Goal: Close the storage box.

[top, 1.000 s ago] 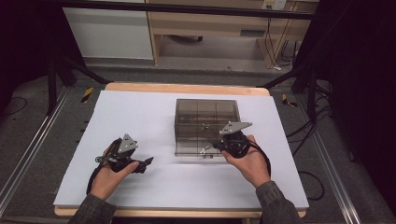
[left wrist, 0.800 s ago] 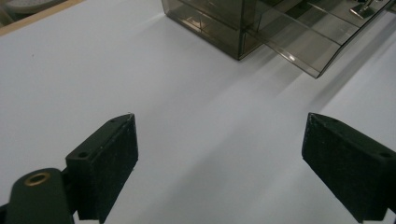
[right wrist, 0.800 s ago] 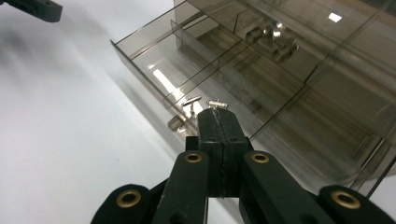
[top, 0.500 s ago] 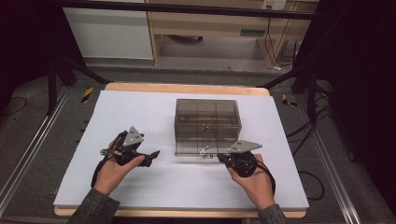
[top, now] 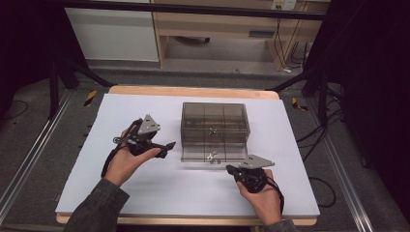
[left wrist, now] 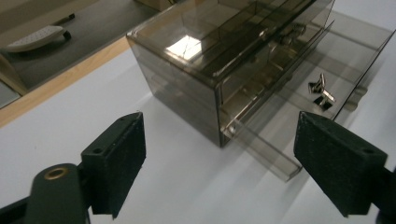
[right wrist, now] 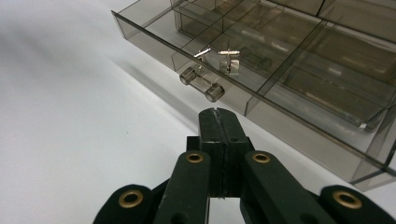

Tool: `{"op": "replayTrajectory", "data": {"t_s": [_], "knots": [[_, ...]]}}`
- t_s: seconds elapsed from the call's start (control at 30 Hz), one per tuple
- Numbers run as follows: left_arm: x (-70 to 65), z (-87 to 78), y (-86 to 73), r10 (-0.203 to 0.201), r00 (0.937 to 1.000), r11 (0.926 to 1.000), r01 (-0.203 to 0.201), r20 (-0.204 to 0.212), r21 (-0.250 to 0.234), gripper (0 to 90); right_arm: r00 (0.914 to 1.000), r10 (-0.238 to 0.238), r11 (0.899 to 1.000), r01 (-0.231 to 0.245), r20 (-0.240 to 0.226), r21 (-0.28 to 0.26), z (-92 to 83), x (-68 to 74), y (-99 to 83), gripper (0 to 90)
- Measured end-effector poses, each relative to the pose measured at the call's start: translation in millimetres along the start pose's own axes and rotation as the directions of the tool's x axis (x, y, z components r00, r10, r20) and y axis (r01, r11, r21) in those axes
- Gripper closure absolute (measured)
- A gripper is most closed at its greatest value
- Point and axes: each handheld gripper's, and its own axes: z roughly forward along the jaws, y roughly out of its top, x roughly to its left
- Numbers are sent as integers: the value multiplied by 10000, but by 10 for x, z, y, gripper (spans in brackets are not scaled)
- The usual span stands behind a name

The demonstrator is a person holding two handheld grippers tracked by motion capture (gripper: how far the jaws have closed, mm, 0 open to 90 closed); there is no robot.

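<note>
Holding my left gripper (top: 167, 146) with jaws spread wide beside the smoky clear drawer box (top: 214, 121) on the white table (top: 145, 193) — its bottom drawer (right wrist: 261, 93) pulled out, a metal clip (right wrist: 229, 60) inside. My right gripper (top: 231, 168) sits pinched together on nothing, just before the drawer handle (right wrist: 201, 86).

My right gripper (top: 231, 168) has pulled back from the smoky box (top: 214, 121) toward me, jaws pressed together, and the bottom drawer (top: 211, 155) now stands pulled out. My left gripper (top: 168, 145) has moved in closer to the box's side, jaws spread wide.
</note>
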Motion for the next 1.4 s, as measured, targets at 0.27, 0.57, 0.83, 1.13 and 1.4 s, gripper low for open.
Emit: {"op": "replayTrajectory", "data": {"t_s": [0.27, 0.57, 0.83, 1.13, 1.4], "knots": [[-36, 107, 362, 120, 9996, 9998, -115, 252, -190, 234, 10000, 58, 9999, -59, 53, 104, 37, 22, -71, 900], [-81, 281, 607, -70, 9988, 9991, 90, 480, -406, 415, 9997, 37, 10000, -39, 246, 67, 49, 24, -97, 900], [-87, 481, 679, -368, 9974, 9983, 394, 623, -425, 660, 9994, 19, 10000, -19, 336, 16, 53, 19, -105, 900], [-114, 675, 726, -763, 9940, 9956, 803, 790, -486, 879, 9993, 13, 10000, -14, 369, 27, 74, 43, -107, 900], [-181, 817, 728, -819, 9942, 9955, 849, 703, -410, 900, 9993, 91, 9999, -89, 375, -71, 84, 43, -114, 900]]}}
